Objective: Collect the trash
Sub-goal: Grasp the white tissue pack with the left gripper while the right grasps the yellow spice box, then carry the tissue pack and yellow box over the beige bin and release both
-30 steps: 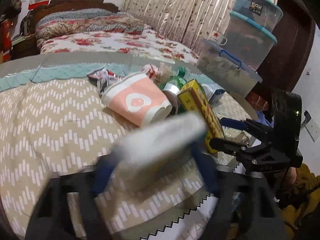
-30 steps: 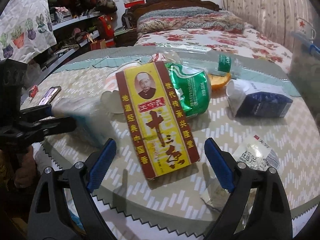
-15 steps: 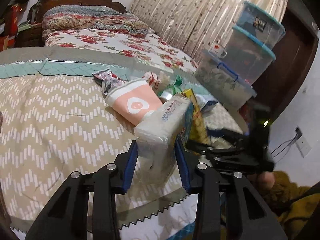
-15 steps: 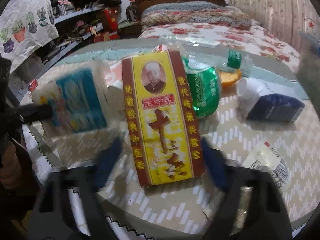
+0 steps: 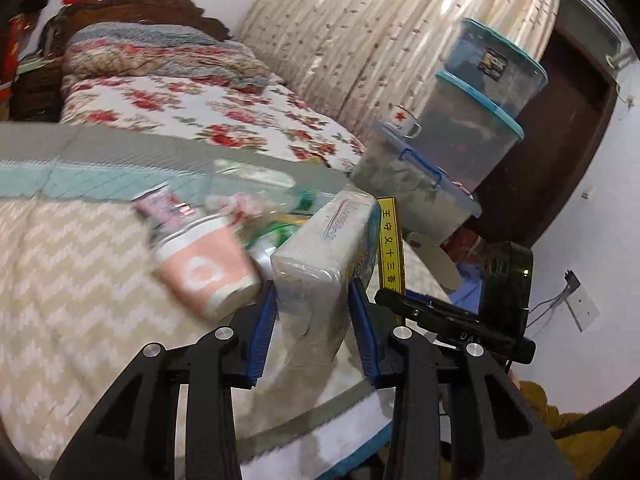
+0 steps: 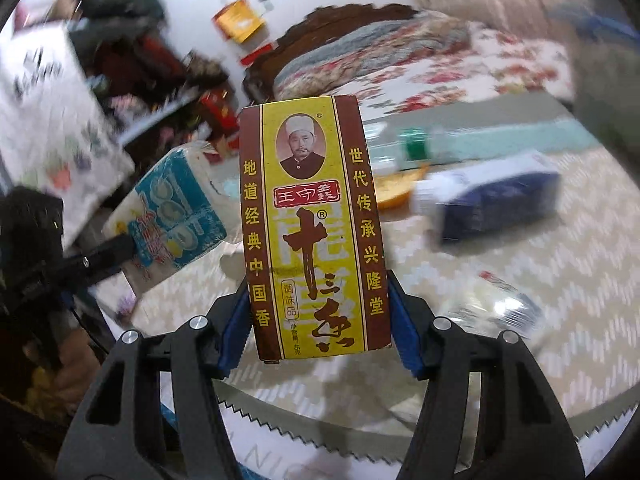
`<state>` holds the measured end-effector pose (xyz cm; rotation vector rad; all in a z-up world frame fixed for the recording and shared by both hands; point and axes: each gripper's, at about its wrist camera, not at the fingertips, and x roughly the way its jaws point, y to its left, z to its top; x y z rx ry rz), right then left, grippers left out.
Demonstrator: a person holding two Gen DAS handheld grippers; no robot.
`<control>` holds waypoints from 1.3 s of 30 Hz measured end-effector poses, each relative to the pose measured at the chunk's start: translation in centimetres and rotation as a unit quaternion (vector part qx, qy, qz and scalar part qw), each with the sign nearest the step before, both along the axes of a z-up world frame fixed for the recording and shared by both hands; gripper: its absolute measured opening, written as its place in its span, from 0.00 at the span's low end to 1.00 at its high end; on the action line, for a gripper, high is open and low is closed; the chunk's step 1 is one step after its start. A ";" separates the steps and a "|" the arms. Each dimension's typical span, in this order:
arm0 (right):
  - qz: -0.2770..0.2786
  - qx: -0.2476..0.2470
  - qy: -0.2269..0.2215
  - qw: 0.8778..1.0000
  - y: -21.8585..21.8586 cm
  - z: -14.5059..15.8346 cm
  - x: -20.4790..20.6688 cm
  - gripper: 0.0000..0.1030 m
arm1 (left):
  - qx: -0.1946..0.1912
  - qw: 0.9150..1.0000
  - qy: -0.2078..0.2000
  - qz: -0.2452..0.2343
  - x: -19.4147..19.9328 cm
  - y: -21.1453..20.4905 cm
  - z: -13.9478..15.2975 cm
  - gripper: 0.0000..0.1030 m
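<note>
Your left gripper (image 5: 312,320) and right gripper (image 6: 318,322) look like twins: matte black angular arms with triangular cutouts, round silver screws at the joints, ribbed blue pads (image 5: 262,336) inside the fingers. There's a mustard-yellow sleeve (image 5: 536,400) behind them too.

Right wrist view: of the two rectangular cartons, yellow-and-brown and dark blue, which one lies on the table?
The dark blue carton lies on its side on the table; the yellow-and-brown carton stands upright, clamped between the right gripper fingers.

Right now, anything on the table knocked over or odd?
Yes. The pink paper cup lies on its side, and so does the blue carton. An orange peel lies loose beside it.
</note>
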<state>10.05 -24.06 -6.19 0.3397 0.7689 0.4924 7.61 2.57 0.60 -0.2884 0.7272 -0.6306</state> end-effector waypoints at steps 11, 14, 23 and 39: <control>-0.161 0.092 0.009 0.983 -15.1 -0.5 -1.7 0.60 | 0.023 0.994 0.020 -0.108 6.0 -17.5 1.2 0.33; -0.212 0.098 0.009 0.972 -19.7 -1.0 -2.4 0.60 | 0.037 0.990 0.025 -0.133 7.2 -22.6 0.8 0.33; -0.325 0.105 0.029 0.940 -30.8 -3.6 -2.5 0.61 | 0.076 0.979 0.054 -0.181 12.0 -36.5 -1.7 0.33; -0.384 0.076 0.021 0.920 -36.2 -4.3 -1.5 0.76 | 0.104 0.976 0.057 -0.180 14.6 -45.1 -3.8 0.68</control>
